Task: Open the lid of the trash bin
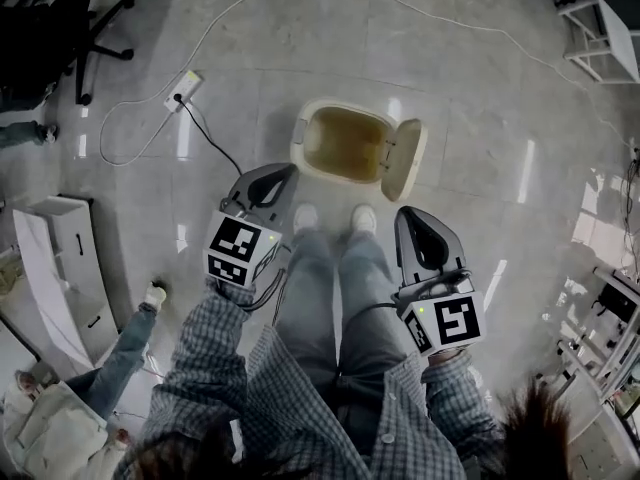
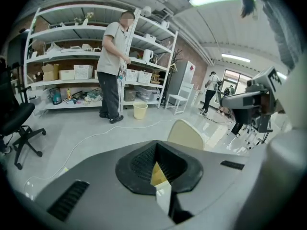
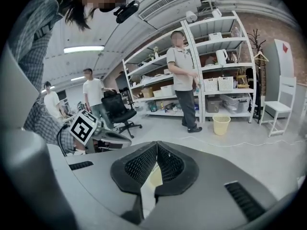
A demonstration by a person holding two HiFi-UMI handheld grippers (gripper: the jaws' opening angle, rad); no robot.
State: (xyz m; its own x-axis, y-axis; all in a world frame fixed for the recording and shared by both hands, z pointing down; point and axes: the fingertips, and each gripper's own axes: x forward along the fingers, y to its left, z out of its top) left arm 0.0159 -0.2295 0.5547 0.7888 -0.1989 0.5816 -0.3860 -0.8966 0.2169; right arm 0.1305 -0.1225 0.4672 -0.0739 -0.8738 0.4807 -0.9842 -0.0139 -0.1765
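Overhead strip lights (image 3: 84, 49) light the room evenly and fairly brightly, leaving pale glare streaks on the glossy floor (image 1: 470, 78). Shadows are soft and faint. Both gripper views curve strongly at their edges, with black vignetted corners; the head view is sharp.
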